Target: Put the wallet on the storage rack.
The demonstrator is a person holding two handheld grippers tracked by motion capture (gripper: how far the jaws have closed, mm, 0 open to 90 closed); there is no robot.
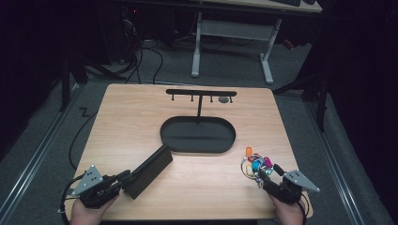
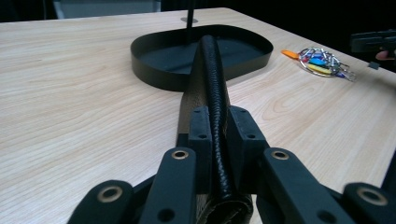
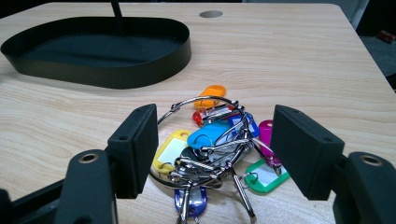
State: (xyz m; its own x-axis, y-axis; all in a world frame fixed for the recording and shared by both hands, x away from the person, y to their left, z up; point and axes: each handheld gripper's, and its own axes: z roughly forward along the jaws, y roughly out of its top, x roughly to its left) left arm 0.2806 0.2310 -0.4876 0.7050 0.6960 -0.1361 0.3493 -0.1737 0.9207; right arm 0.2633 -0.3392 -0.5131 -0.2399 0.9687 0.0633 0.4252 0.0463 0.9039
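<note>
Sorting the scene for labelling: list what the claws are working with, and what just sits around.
In hand:
- dark wallet, clamped in the left claw
- key bunch, between the open right claw
- black stand tray

Lying about:
- desk frame
- floor cables

black tray [image 1: 197,135], black wallet [image 1: 149,169] — multicoloured key tags [image 3: 215,140]

Beyond your table [image 1: 122,122] stood a white-legged desk [image 1: 234,30], and black cables [image 1: 159,61] lay across the grey floor [image 1: 300,126].
</note>
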